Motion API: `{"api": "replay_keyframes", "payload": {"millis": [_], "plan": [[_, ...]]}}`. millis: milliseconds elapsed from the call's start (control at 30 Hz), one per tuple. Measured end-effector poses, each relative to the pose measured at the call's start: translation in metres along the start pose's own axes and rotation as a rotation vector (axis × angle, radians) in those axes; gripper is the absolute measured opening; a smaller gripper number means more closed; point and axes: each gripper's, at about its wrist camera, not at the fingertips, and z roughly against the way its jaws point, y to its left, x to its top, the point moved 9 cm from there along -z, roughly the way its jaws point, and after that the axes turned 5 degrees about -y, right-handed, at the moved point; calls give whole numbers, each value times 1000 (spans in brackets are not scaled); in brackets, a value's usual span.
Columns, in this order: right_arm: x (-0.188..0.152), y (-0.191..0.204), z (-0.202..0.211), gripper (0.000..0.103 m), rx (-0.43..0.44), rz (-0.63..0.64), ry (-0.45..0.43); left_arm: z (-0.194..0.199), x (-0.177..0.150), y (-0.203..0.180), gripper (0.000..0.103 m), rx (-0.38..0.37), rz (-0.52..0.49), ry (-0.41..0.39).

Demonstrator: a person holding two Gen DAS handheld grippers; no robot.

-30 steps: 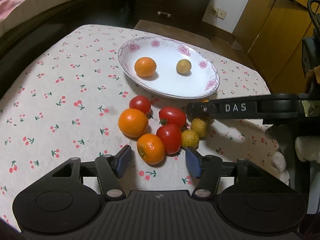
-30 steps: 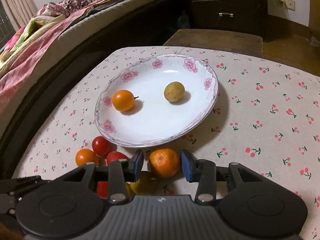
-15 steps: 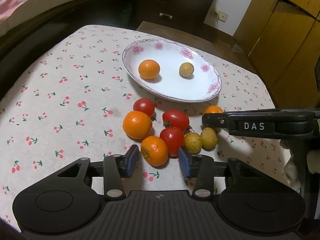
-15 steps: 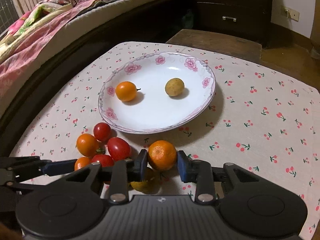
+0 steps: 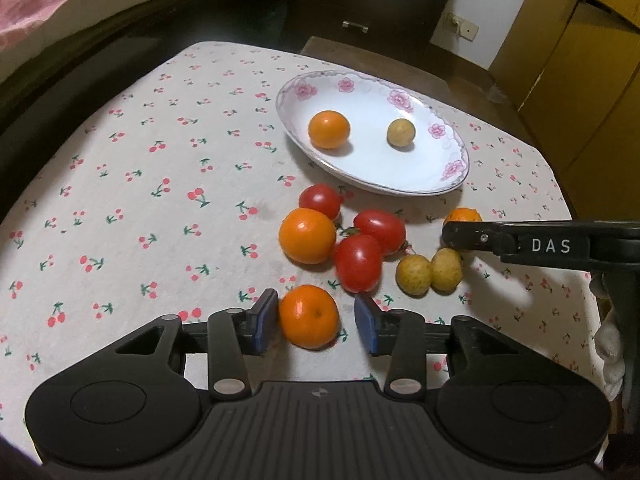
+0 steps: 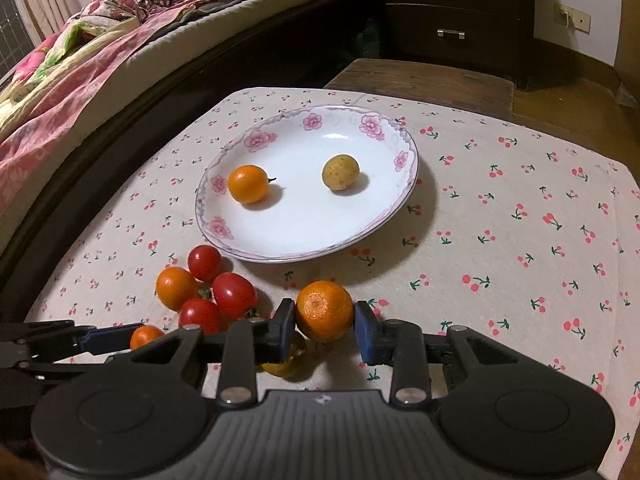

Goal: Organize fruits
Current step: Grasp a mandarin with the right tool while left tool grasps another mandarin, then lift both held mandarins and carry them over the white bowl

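Nearest the left wrist camera, the left gripper stands with fingers apart around a small orange resting on the tabletop; the left pad sits just beside the fruit, the right pad shows a clear gap. Nearest the right wrist camera, the right gripper has its fingers pressed on both sides of a mandarin, gripping it.

Beyond the left gripper, on the cherry-print cloth:
- three red tomatoes clustered together, touching;
- one larger orange at the cluster's left, against the tomatoes;
- two yellowish round fruits side by side, touching, right of the tomatoes.

Farther off: a white plate with pink flower rim, holding one orange fruit toward its left and one yellowish fruit toward its right, well apart.

Far background: a bed with pink bedding at left, a dark drawer chest beyond the tabletop's far edge.
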Motion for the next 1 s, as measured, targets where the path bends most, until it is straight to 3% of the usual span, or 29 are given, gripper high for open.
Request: {"api": "replay_keyframes", "payload": {"millis": [200, 333, 467, 1000], "plan": [[0, 1, -1, 30, -13, 14, -6, -2, -3, -7, 49, 38, -89, -18], [-2, -1, -3, 30, -29, 23, 1, -3, -4, -9, 41, 67, -142, -21], [-7, -4, -6, 30, -35, 23, 6, -4, -6, -12, 41, 90, -201, -22], [4, -6, 11, 30, -35, 20, -39, 10, 3, -18, 40, 23, -167, -45]]}}
